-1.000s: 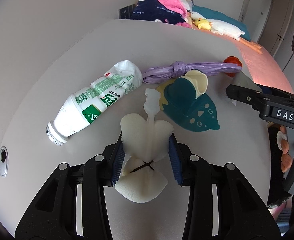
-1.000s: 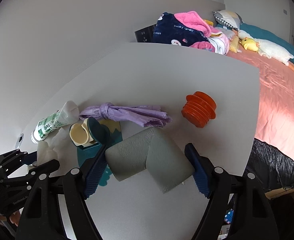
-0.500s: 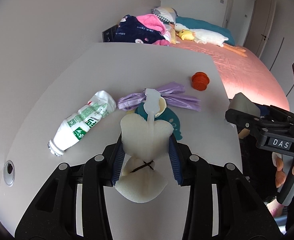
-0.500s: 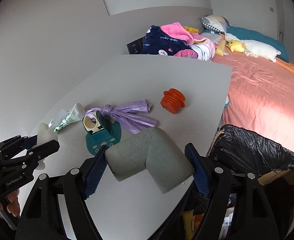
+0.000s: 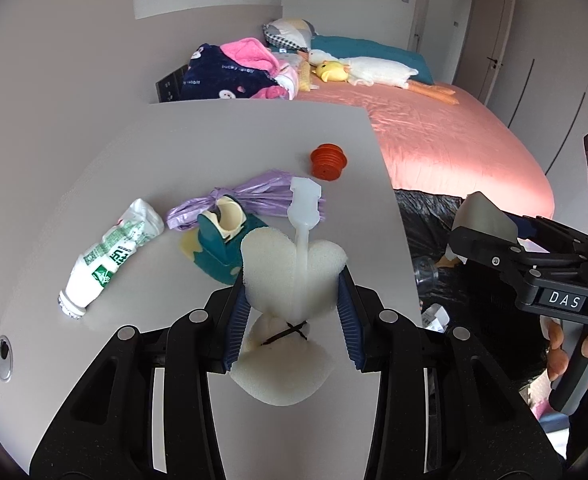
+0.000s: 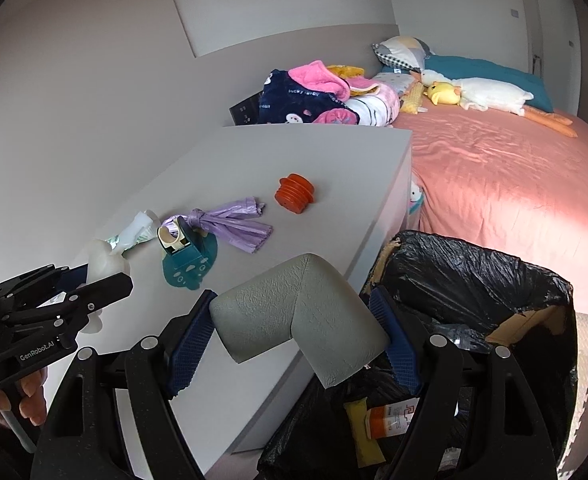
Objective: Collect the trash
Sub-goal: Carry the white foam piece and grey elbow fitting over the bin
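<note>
**A:** Right tool (image 6: 300,334) is clamped on the grey foam corner piece (image 6: 294,312), held just past the worktop's (image 6: 254,160) right edge, at the near rim of the black-lined bin (image 6: 494,280).

**B:** Not fully over the opening, I'd say. Carry it further across before letting go, or it may clip the worktop's edge or the bin's rim and fall outside.

**A:** Left tool (image 5: 292,316) grips the white sponge brush (image 5: 294,272), above the worktop's near edge.

**B:** That goes next. Keep the left one back so the two don't collide over the bin.

**A:** On the worktop lie the crushed bottle (image 5: 110,252), purple bag (image 5: 250,198), teal tape dispenser (image 5: 222,248) and orange cap (image 5: 328,162).
</note>
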`<state>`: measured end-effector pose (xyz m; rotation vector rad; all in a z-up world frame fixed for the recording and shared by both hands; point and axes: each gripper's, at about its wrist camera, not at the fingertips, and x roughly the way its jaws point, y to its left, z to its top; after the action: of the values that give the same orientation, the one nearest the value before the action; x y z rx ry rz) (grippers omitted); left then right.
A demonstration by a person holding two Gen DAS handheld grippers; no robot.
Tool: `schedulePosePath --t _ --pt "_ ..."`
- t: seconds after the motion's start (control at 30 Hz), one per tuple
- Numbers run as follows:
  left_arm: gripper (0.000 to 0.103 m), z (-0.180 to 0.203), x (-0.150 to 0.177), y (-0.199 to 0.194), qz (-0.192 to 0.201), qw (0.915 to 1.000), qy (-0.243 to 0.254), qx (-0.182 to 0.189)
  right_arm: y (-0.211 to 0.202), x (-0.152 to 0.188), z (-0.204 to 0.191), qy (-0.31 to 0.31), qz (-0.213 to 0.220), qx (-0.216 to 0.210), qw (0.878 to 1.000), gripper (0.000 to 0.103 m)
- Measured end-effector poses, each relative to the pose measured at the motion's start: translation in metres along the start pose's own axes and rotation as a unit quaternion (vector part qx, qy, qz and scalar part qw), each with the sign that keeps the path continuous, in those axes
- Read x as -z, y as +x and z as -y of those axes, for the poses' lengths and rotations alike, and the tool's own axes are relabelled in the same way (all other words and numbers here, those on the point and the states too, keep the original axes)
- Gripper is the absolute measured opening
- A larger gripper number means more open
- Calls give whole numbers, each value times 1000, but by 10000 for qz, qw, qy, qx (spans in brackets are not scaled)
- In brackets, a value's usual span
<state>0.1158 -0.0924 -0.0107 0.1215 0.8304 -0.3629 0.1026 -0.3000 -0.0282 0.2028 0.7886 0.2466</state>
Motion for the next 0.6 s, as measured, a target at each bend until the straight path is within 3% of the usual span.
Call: schedulePosePath --t 0.6 --pt "40 63 1 2 -32 9983 408 406 -52 11 40 321 380 124 9987 78"
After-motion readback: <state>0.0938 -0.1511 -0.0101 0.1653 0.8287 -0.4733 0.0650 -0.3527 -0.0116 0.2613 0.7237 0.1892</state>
